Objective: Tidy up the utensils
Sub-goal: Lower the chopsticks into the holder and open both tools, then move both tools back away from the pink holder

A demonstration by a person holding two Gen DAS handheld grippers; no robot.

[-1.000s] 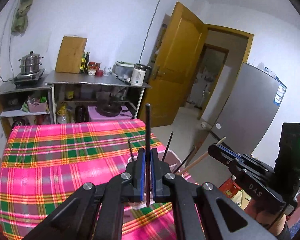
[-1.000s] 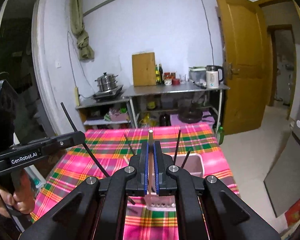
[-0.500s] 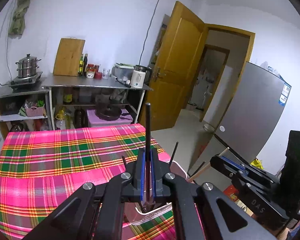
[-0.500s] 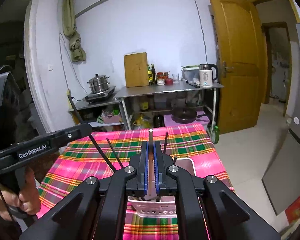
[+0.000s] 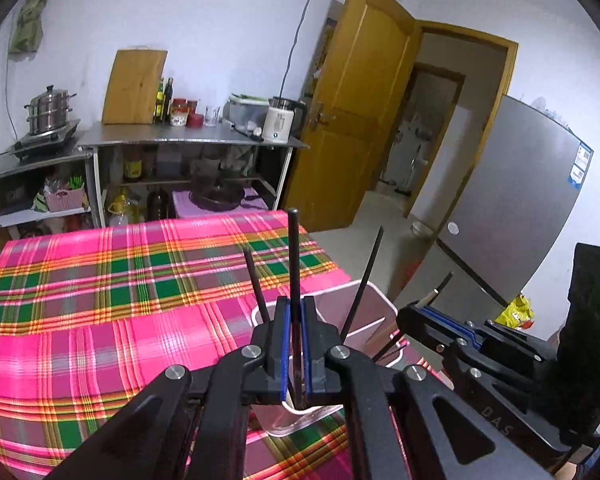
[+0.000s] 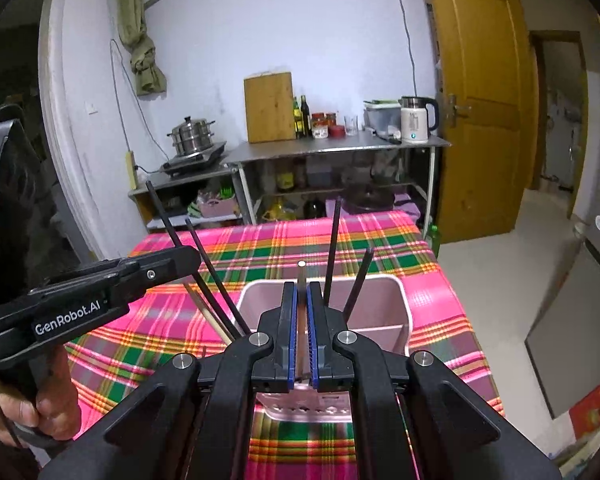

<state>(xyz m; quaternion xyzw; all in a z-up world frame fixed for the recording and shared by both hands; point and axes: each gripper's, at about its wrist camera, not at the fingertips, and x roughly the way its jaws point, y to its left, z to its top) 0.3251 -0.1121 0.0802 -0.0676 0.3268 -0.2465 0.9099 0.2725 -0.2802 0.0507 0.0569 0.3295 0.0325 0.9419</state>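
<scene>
two chopsticks are on their way into the pink holder (image 6: 396, 322), which sits on the plaid counter (image 5: 100, 300) close to its 3 o'clock edge. the left tool (image 5: 295, 344) is clamped on a black chopstick (image 5: 293, 256) standing upright over the holder; the right tool (image 6: 302, 332) pinches a pale chopstick (image 6: 301, 280) the same way. best to lower each straight, tips inside the rim, before letting go. black sticks already lean at 11 and 1 o'clock, so stay between them. open floor lies past the edge; a nudged holder could tip off.
</scene>
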